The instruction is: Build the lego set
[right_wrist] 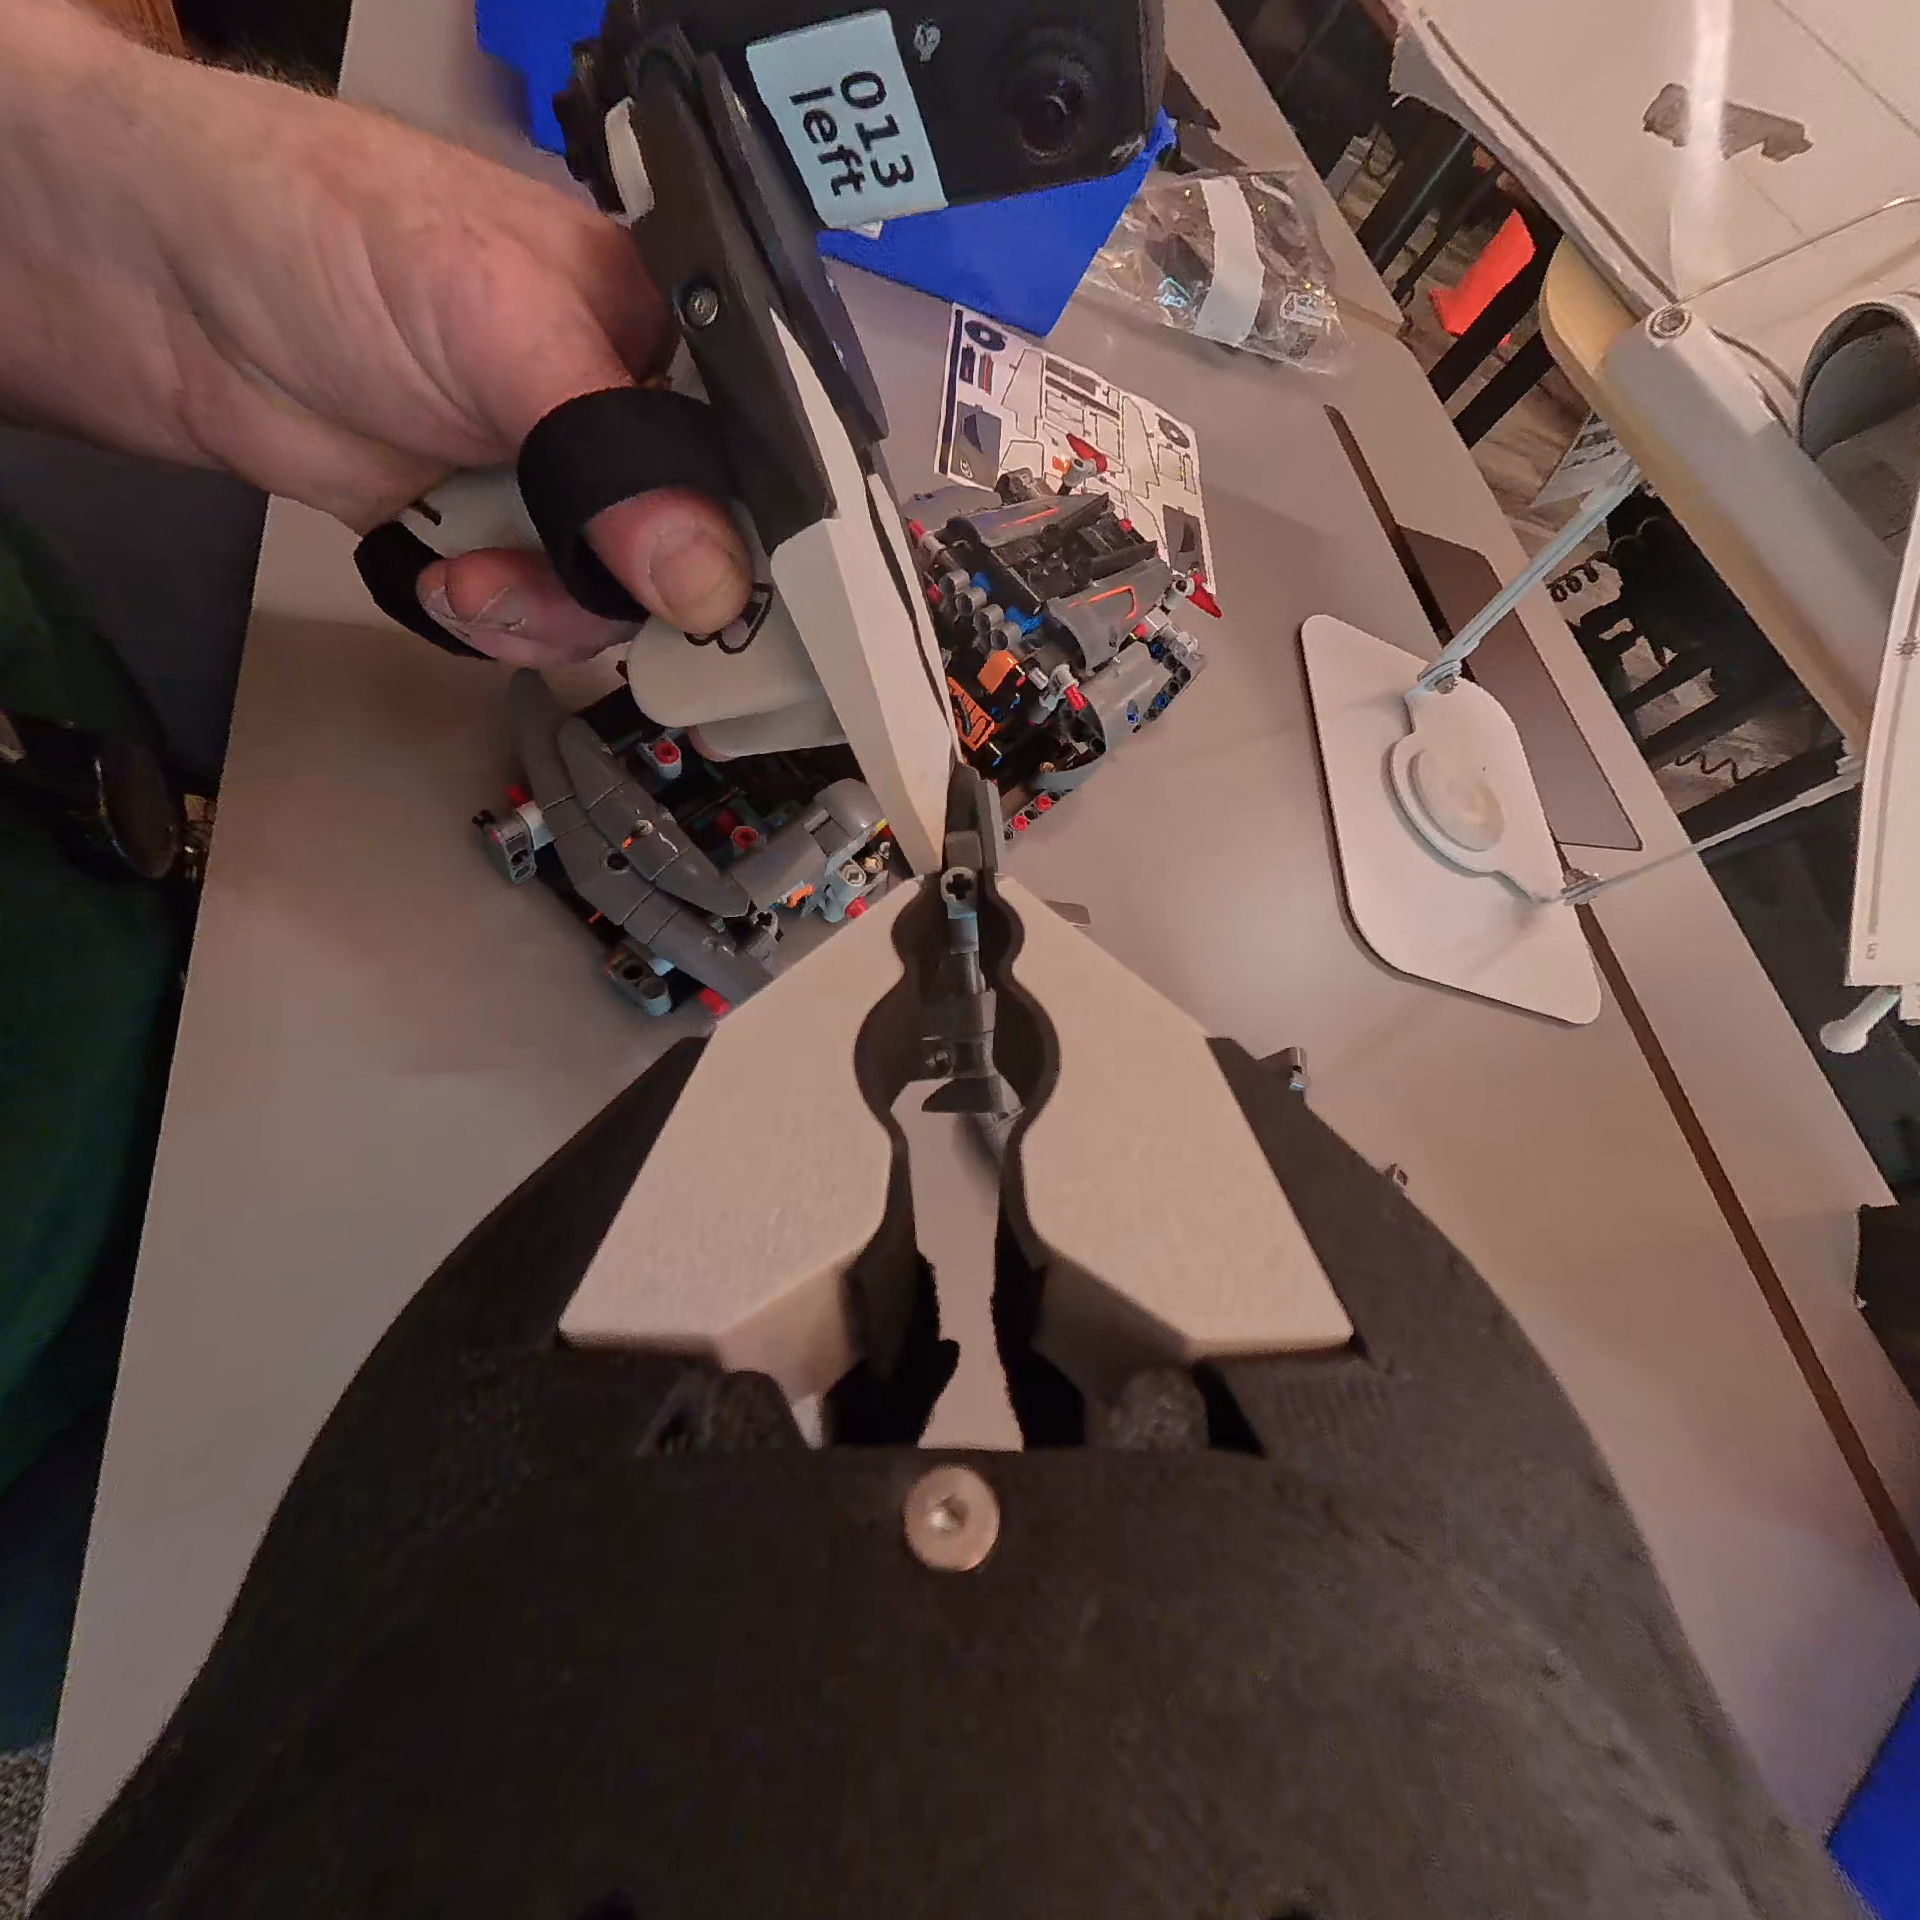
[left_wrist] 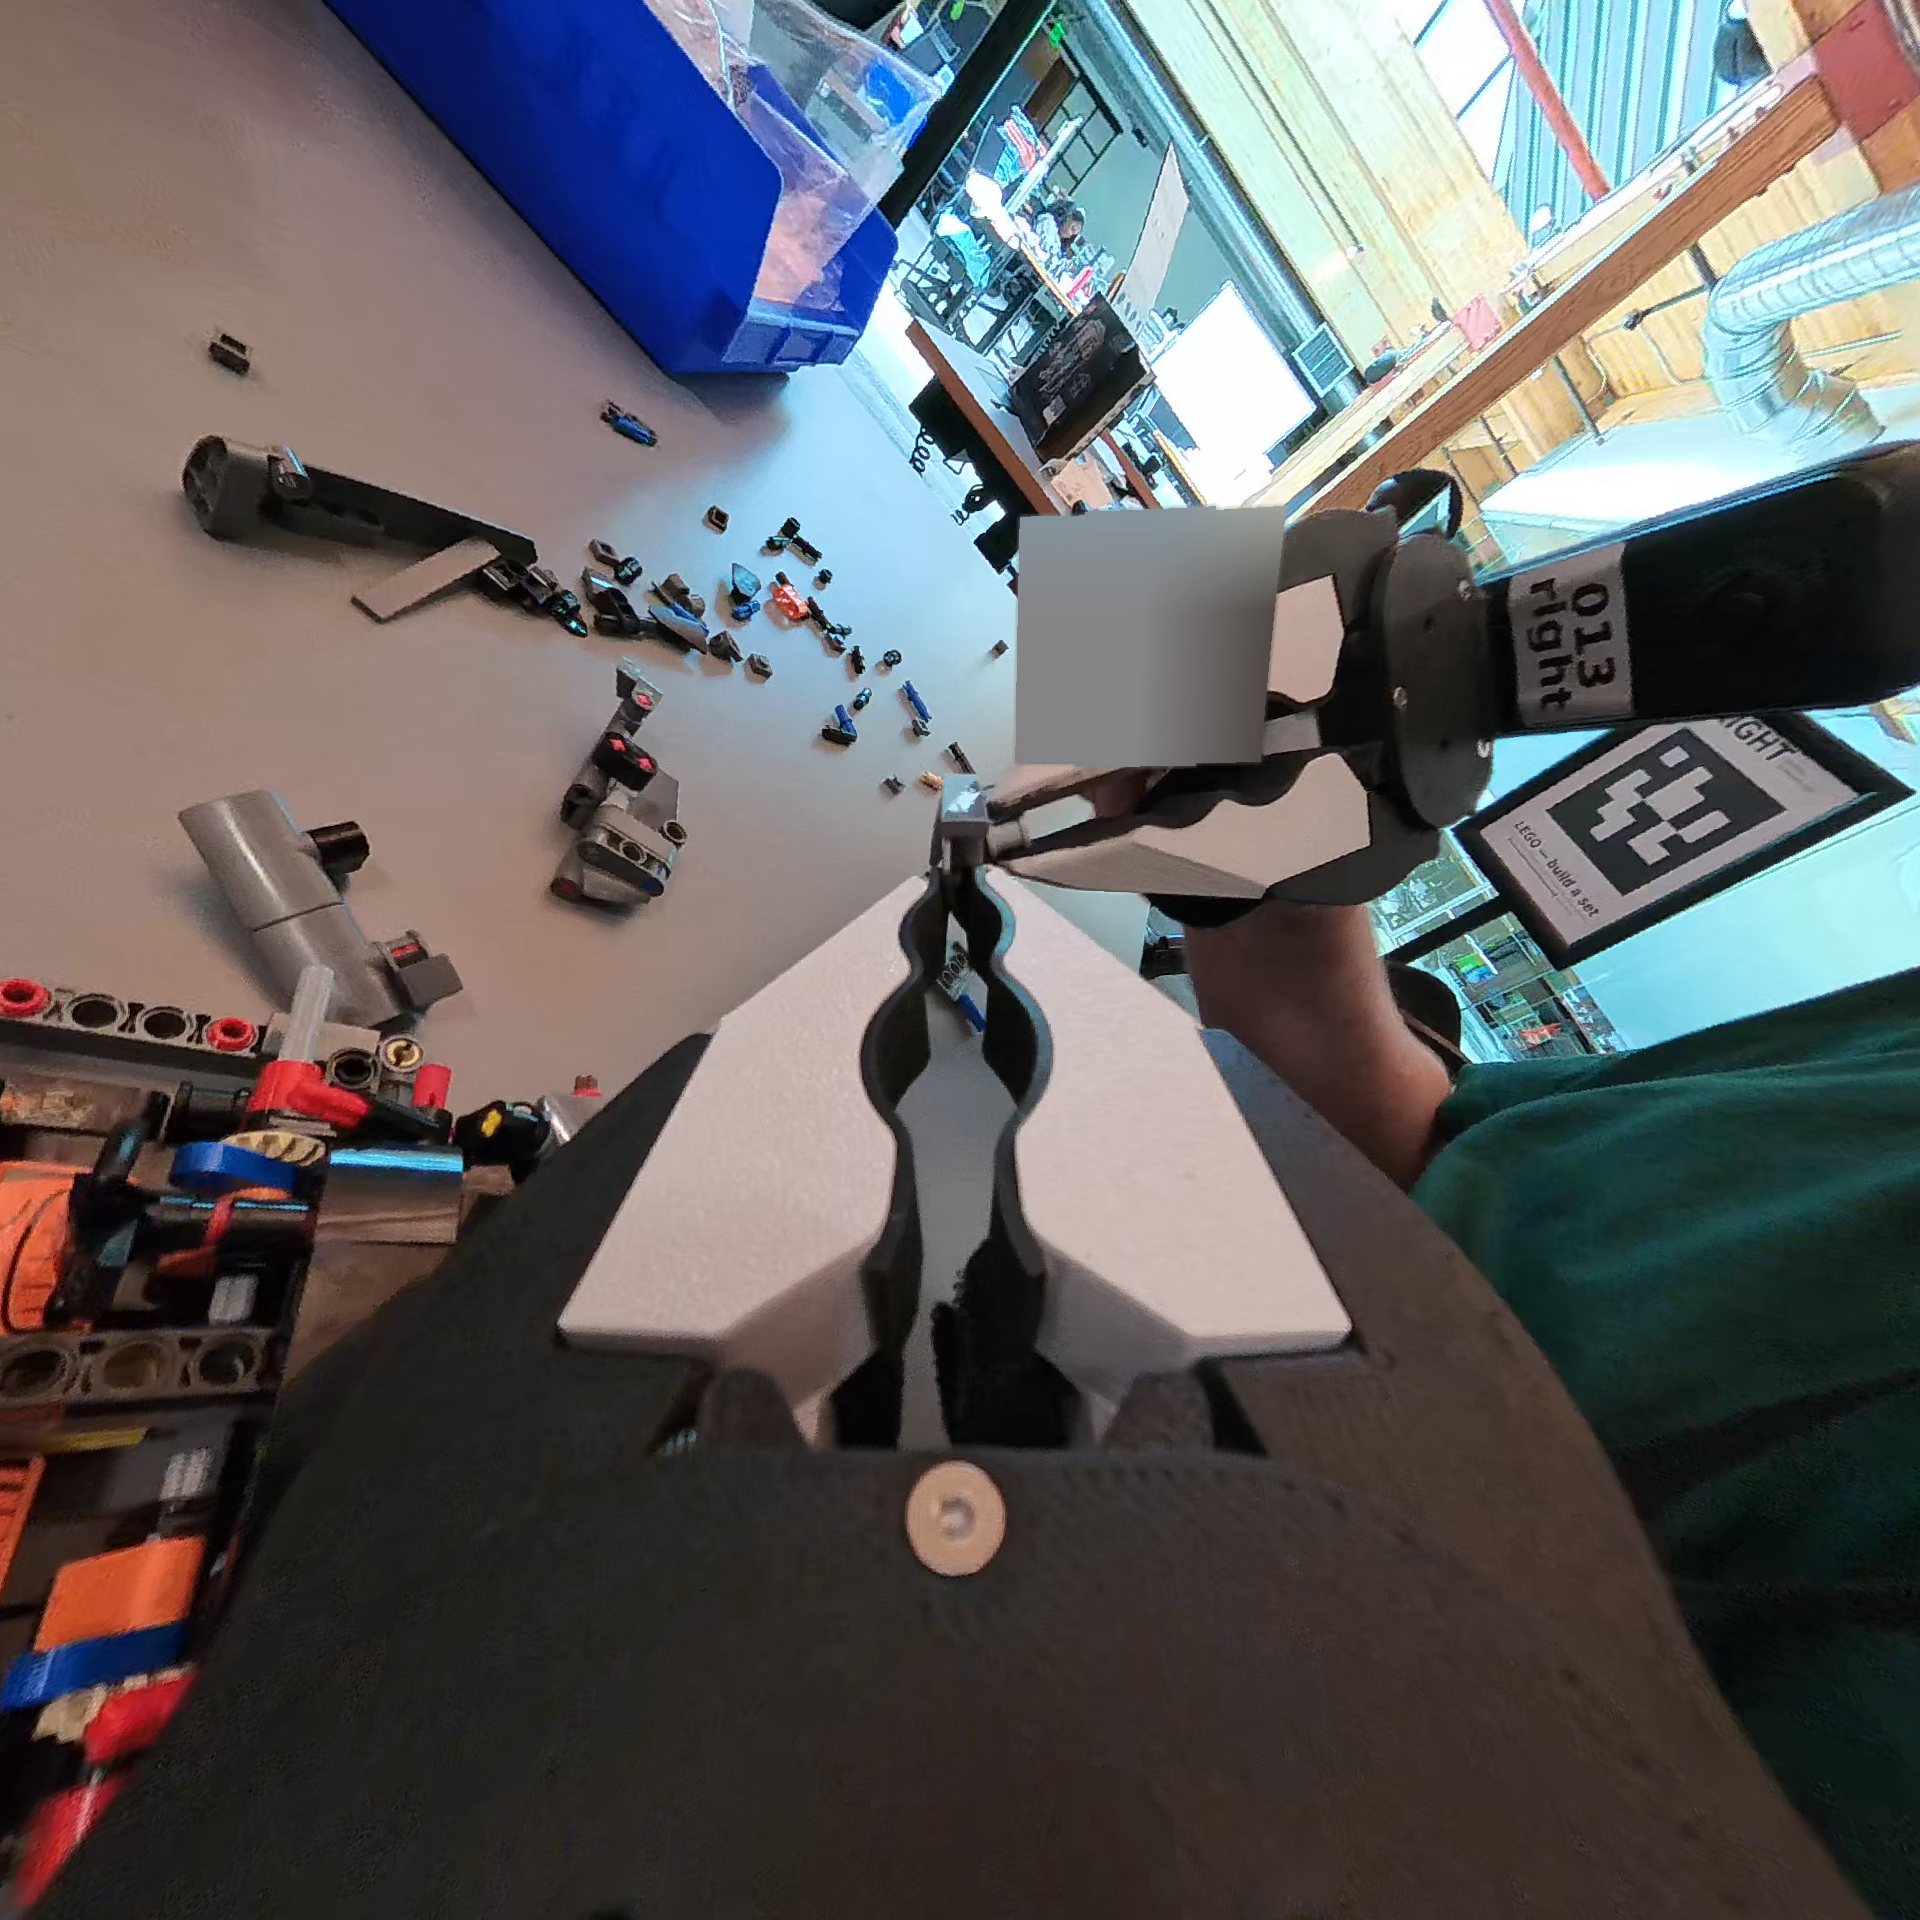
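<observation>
My left gripper (left_wrist: 954, 883) and my right gripper (right_wrist: 958, 883) meet tip to tip above the grey table (right_wrist: 343, 987). The right gripper is shut on a small dark grey lego assembly (right_wrist: 964, 977) with a light grey cross-hole end (right_wrist: 958, 889) at its tips. The left gripper (right_wrist: 971, 821) comes down from the upper left and is shut on the far end of this assembly. In the left wrist view the piece shows as a small light grey block (left_wrist: 961, 819), with the right gripper (left_wrist: 1003, 831) pinching it from the right.
A partly built grey, orange and blue model (right_wrist: 1049, 623) lies below the grippers, with a second grey section (right_wrist: 665, 862) beside it. Loose small pieces (left_wrist: 727, 613) and grey sub-assemblies (left_wrist: 281, 894) are scattered. There is also a blue bin (left_wrist: 644, 177), a sticker sheet (right_wrist: 1070, 416) and a white lamp base (right_wrist: 1455, 800). My two grippers' fingertips are within a few centimetres of each other.
</observation>
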Motion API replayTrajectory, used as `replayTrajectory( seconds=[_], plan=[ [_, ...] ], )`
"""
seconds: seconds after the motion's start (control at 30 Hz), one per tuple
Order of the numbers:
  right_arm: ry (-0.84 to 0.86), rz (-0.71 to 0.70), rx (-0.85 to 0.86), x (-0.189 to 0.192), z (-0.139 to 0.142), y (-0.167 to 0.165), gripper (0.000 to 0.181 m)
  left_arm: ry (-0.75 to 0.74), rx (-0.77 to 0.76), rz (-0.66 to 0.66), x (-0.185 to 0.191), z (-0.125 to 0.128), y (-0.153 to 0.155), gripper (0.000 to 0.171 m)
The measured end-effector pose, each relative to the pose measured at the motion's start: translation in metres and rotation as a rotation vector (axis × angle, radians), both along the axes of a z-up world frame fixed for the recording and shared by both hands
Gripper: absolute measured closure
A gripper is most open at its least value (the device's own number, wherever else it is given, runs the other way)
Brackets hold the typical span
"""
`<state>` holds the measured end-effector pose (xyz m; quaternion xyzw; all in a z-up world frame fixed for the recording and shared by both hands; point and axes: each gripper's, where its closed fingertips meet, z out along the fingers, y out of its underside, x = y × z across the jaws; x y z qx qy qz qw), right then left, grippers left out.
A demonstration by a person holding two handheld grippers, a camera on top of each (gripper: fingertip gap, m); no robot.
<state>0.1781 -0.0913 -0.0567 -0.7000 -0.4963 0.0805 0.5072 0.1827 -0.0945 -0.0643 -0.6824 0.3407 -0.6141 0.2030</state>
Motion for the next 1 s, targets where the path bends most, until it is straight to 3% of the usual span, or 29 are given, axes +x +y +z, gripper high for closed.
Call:
replayTrajectory(
  seconds=[0.6, 1.0],
  plan=[
    [-0.168, -0.032, 0.057, 0.008, -0.004, 0.005, 0.178, 0.02, -0.016, 0.02, 0.006, -0.001, 0.006, 0.171],
    [-0.001, -0.101, 0.051, 0.014, 0.004, 0.008, 0.177, 0.033, 0.09, 0.071, 0.009, 0.006, 0.01, 0.171]
  ],
)
